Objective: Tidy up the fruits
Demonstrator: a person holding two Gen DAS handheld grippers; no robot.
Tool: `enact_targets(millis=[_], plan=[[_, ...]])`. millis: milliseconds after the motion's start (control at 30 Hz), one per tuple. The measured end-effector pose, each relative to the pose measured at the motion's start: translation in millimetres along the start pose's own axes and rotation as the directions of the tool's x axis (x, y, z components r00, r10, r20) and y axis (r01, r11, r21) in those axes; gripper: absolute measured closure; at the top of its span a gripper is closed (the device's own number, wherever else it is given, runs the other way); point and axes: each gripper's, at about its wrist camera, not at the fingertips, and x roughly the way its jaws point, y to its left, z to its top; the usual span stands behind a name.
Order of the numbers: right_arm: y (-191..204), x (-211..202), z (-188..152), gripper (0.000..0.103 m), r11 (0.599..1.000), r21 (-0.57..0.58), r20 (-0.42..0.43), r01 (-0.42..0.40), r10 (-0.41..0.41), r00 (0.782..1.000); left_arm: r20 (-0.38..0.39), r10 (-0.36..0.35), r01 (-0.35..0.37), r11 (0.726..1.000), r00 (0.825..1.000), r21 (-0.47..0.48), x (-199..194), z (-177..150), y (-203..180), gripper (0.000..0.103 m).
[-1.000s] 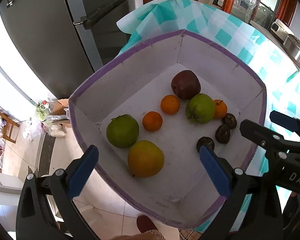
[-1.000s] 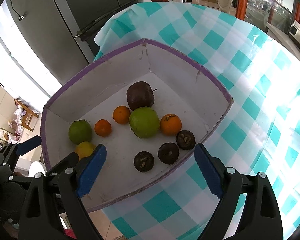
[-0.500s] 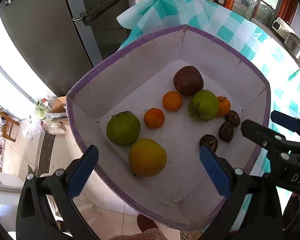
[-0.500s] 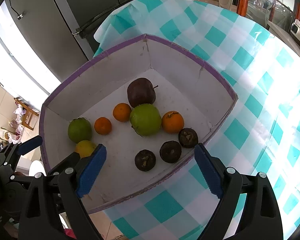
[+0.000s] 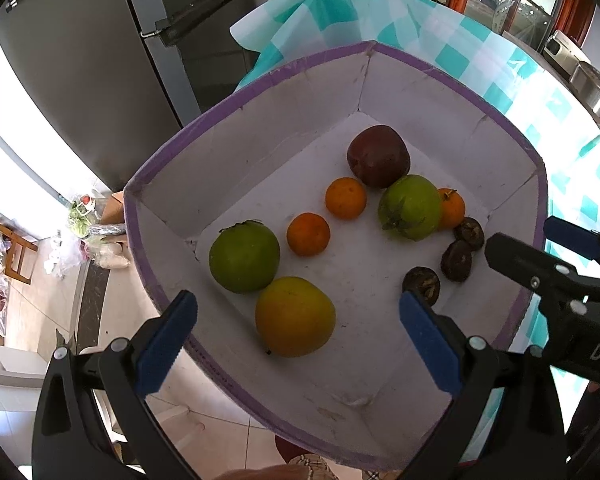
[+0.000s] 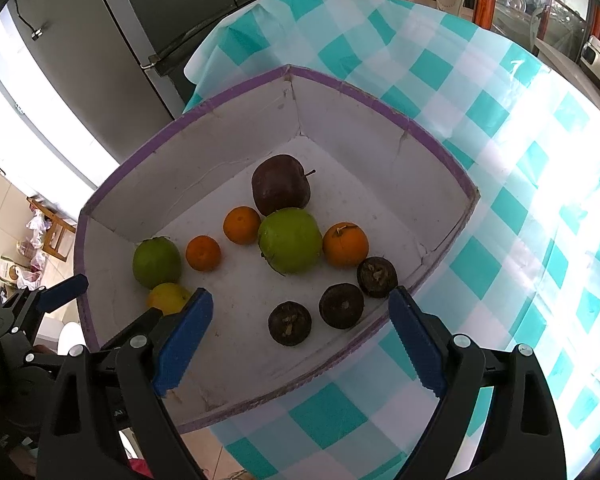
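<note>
From the left wrist view, the white box [image 5: 260, 152] with a purple rim sits at the near left edge of a table under a teal checked cloth [image 5: 432, 40]; its near left corner overhangs the tiled floor [image 5: 112, 312]. A grey fridge [image 5: 100, 60] stands far left. Inside the box the bare floor is widest at the near side, in front of the fruit. A yellow-orange fruit [image 5: 295, 316] lies nearest, touching a green fruit [image 5: 244, 257] just behind it. Two small oranges [image 5: 308, 234] [image 5: 345, 198] run towards a dark red apple [image 5: 378, 156] at the far side. A second green fruit [image 5: 409, 206] hides part of a third orange [image 5: 453, 208], and three dark brown fruits [image 5: 457, 260] line the right wall. The left gripper [image 5: 296, 344] hangs above the near rim, jaws spread wide and holding nothing.

From the right wrist view, the right gripper [image 6: 300, 340] hovers over the box's near right wall [image 6: 284, 384], released and empty. The brown fruits [image 6: 341, 305] lie between its fingers, just inside the wall. The cloth stretches bare to the right. The left gripper's finger [image 6: 62, 288] shows at the left edge.
</note>
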Motion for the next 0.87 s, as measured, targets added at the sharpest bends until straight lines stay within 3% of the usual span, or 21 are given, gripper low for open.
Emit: enact_targets(millis=[400,500,600,733,867], plan=[[0,2,3,0.016,1.000,0.004,0.006,0.000,0.000,1.000,-0.005,-0.017,0.017,0.999,1.000,-0.027,5,3,3,0.002],[0,2,3,0.016,1.000,0.008,0.008,-0.001,0.001,1.000,0.054,-0.002,0.006,0.998,0.999,-0.070,0,1,9,0.002],[-3,1,1,0.016,1.000,0.023,0.010,-0.004,0.004,1.000,0.059,0.011,-0.007,0.997,0.998,-0.078,-2,0,11,0.002],[-7,-9,-5,0.016,0.998,0.056,0.043,-0.015,0.013,0.999,0.065,0.026,-0.023,0.998,0.998,-0.051,-8,-1,9,0.002],[-27,-35,-17,0.016,0.992,0.124,0.116,-0.008,-0.007,0.993,0.145,0.057,-0.058,0.998,0.988,0.007,-30,-4,-8,0.002]])
